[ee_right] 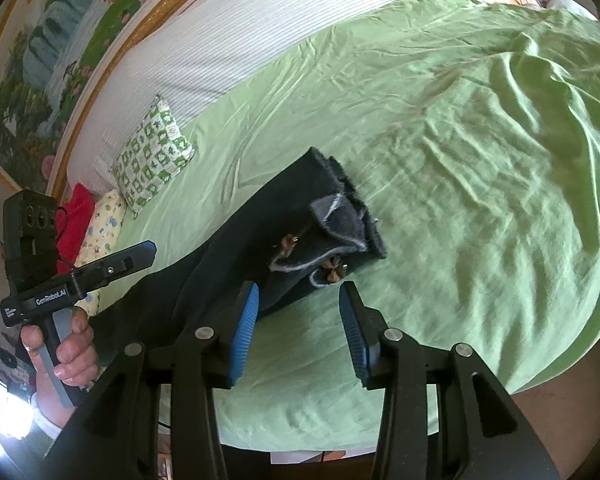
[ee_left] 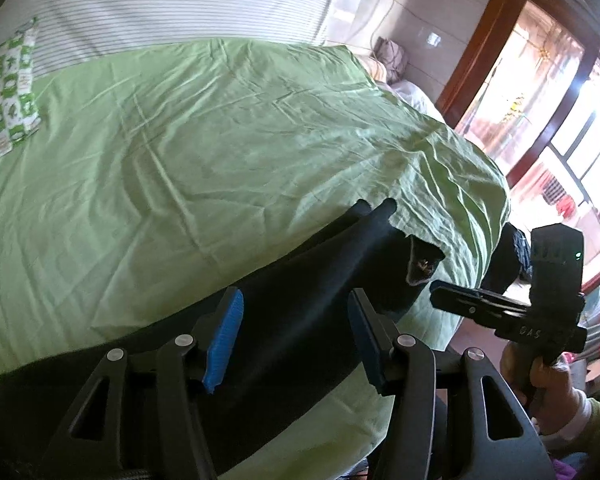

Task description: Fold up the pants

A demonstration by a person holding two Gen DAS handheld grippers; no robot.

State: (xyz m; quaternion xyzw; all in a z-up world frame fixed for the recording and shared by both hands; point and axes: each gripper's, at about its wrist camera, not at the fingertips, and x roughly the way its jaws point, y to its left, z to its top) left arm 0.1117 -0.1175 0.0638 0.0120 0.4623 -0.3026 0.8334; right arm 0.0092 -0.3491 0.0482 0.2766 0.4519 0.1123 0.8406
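Dark navy pants [ee_left: 300, 292] lie stretched along the near edge of a green bed sheet [ee_left: 204, 152]. Their waistband end, with grey lining and small brass buttons [ee_right: 332, 236], is turned open on the sheet. My left gripper [ee_left: 296, 312] is open and hovers over the pants' leg. My right gripper [ee_right: 298, 312] is open just in front of the waistband, its left pad at the cloth's edge, holding nothing. The right gripper also shows at the right of the left wrist view [ee_left: 440, 289], and the left gripper at the left of the right wrist view [ee_right: 150, 251].
A green-and-white patterned pillow [ee_right: 154, 154] and a striped white bolster [ee_left: 172, 4] lie at the head of the bed. Red and yellow cushions [ee_right: 96, 228] sit beside them. The bed's edge drops off at the right, toward a wooden-framed window [ee_left: 540, 100].
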